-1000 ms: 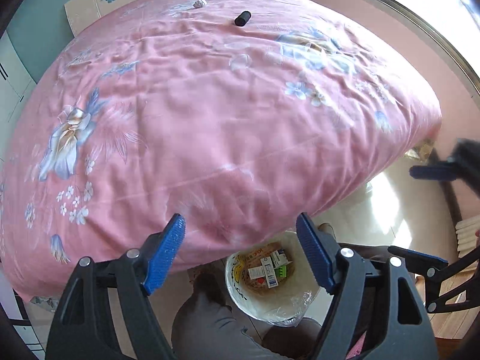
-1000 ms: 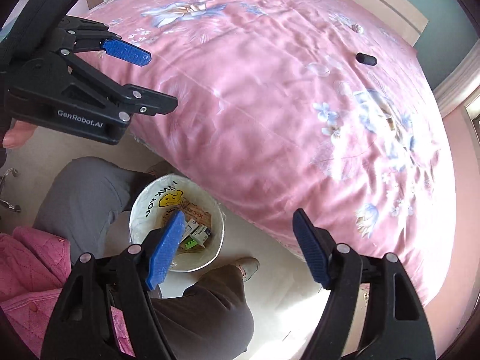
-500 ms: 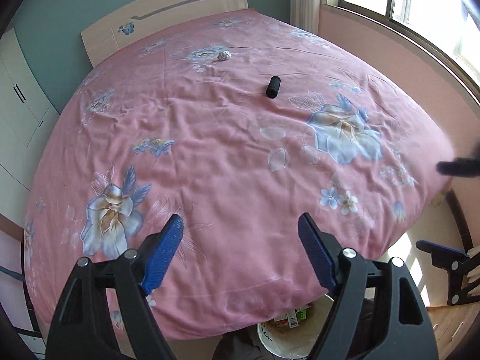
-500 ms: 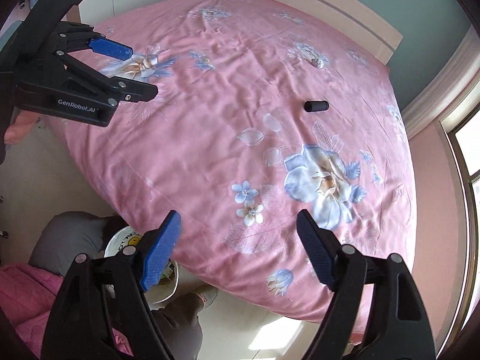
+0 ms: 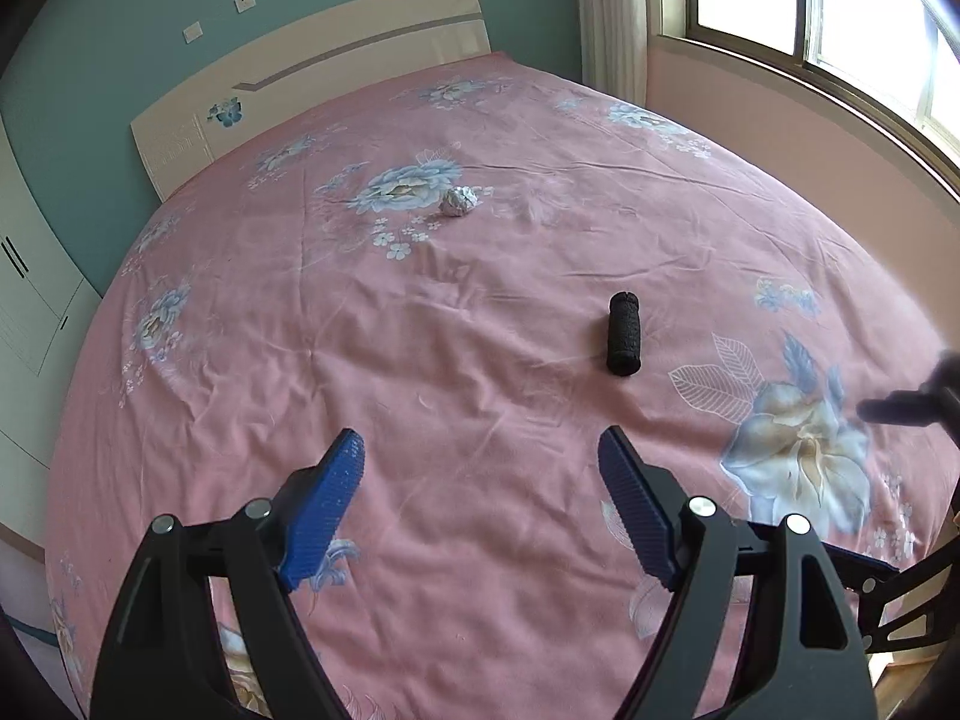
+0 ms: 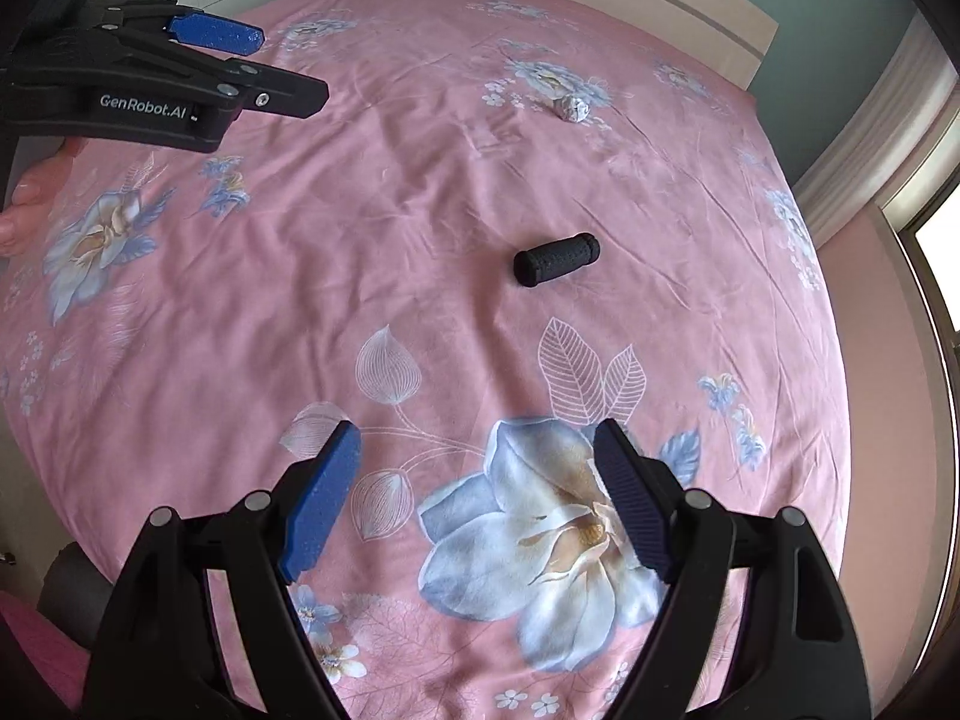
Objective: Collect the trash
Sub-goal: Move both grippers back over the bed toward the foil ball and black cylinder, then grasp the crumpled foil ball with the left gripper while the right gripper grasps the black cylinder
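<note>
I hold a tool in each hand, both above a bed w/ a pink floral bedspread (image 5: 480, 312). My left tool (image 5: 480, 462) has its blue-padded fingers spread wide, nothing between them. My right tool (image 6: 477, 450) is the same: fingers wide apart, empty.

Two bits of trash lie on the bedspread, well apart. A black cylinder (image 5: 624, 333) lies on its side near the bed's middle, ahead of both tools, touching neither. A crumpled foil ball (image 5: 459, 201) sits farther off, toward the headboard (image 5: 312, 90), beside a blue flower print.

In the right wrist view my left tool shows at upper left, over the bed's left part. A window (image 5: 840, 18) is on the right-hand wall in the left wrist view.
</note>
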Available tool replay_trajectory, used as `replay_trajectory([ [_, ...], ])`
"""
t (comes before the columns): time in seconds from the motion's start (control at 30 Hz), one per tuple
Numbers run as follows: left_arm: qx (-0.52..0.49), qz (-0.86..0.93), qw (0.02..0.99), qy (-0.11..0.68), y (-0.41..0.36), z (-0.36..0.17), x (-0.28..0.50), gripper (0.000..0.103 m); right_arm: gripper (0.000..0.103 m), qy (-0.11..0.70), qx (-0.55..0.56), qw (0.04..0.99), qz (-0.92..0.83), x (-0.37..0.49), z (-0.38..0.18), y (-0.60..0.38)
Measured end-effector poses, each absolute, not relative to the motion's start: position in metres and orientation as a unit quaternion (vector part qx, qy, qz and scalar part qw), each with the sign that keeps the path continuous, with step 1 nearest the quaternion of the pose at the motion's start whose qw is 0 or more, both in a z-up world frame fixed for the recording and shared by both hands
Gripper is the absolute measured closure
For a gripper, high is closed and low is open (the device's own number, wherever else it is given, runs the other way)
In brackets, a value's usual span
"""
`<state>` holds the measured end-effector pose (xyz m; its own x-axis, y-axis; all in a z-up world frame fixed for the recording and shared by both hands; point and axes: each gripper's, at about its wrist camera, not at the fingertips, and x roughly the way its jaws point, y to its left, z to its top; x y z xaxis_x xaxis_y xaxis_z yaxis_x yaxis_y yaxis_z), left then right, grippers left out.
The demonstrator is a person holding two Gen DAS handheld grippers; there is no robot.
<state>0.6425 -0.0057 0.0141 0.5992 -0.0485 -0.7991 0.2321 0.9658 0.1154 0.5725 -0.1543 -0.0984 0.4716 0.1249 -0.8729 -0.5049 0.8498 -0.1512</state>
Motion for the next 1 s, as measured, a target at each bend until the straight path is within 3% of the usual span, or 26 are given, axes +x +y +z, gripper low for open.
replay_trajectory([
  [0.4, 0.072, -0.035, 0.87, 0.487, -0.012, -0.008, 0.834, 0.021, 0.024, 0.533, -0.084, 0.828, 0.155, 0.698, -0.107, -0.158],
  [1.0, 0.099, -0.029, 0.869, 0.484, -0.042, -0.103, 1.023, 0.019, 0.024, 0.578, -0.017, 0.813, 0.069, 0.812, -0.198, -0.159],
])
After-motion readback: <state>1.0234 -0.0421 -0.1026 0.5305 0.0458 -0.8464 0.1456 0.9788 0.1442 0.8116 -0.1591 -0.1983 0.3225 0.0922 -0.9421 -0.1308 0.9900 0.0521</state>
